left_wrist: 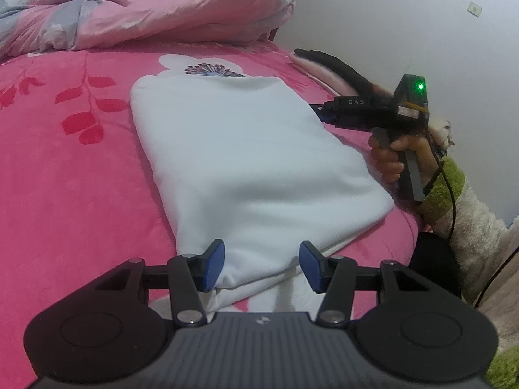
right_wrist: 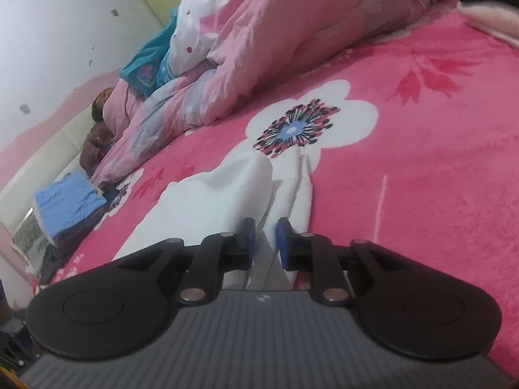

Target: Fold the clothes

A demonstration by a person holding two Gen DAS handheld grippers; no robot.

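Left wrist view shows us the garment (left_wrist: 246,168) lying on the bed (left_wrist: 65,168) as a flat white oblong, several layers thick at its near edge, so we judge the main folds are already in it; whether a last halving or only a tidy-up remains, we cannot tell from this; our left tongs (left_wrist: 262,265) stand spread wide at its near short end, the pads either side of that edge and pinching nothing; our right tongs (left_wrist: 319,110) sit at its far right corner, held by a hand (left_wrist: 394,159); from the right wrist view the right tongs (right_wrist: 265,243) are nearly closed with white cloth (right_wrist: 227,188) showing in the narrow gap, though we cannot tell if they truly pinch it; the garment's long axis runs straight ahead of the left tongs, leaning a little leftward with distance, its far short end pointing at the quilt (left_wrist: 146,9) heaped beyond; it lies crosswise ahead of the right tongs
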